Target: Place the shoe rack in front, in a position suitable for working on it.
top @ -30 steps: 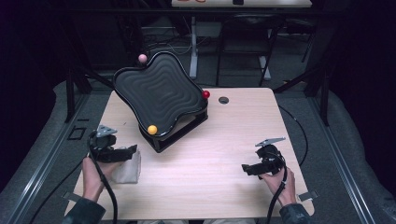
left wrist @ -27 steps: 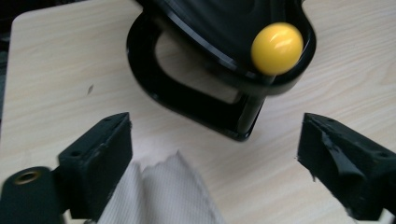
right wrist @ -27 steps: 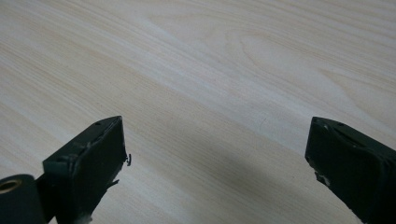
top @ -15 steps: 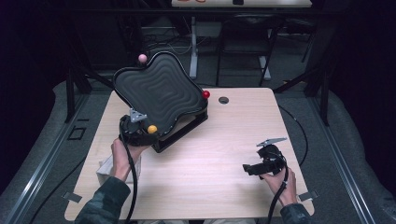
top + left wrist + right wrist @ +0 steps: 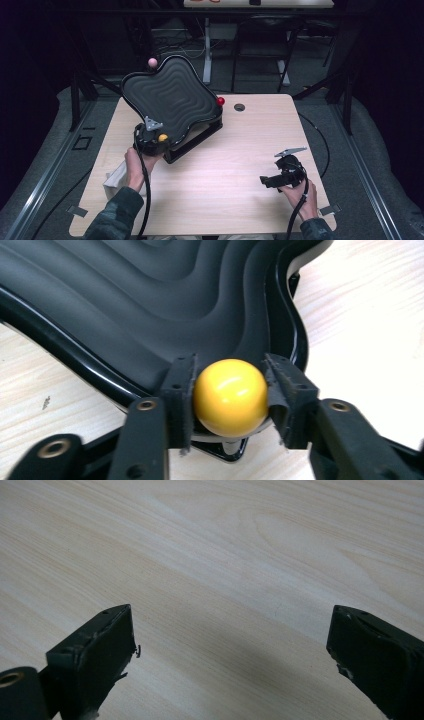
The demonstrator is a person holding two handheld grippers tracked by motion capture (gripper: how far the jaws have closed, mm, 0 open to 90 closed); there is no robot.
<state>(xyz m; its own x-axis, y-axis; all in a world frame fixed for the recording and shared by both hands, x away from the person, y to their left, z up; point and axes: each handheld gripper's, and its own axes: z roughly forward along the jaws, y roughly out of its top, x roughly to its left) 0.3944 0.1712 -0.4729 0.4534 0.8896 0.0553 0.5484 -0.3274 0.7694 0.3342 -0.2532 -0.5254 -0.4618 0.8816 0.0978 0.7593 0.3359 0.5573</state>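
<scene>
The left hand-held gripper [image 5: 231,400] has just been closing its jaws on the yellow ball [image 5: 231,397], and both pads now press against the ball's sides, so it is gripped. The ball sits at the near corner of the black wavy tray [image 5: 150,305], just inside the raised rim. In the high view the left hand-held gripper [image 5: 152,137] stands at the tray's near left corner, with the yellow ball [image 5: 163,137] beside its grey plate. The tray [image 5: 170,95] lies tilted on the far left part of the tabletop [image 5: 240,170]. A red ball [image 5: 220,101] sits at the tray's right edge and a pink ball [image 5: 152,62] at its far edge. The right hand-held gripper [image 5: 270,181] rests near the near right edge of the tabletop, well apart from the tray. In its own view the right hand-held gripper [image 5: 230,655] stands wide, with bare wood between its jaws.
</scene>
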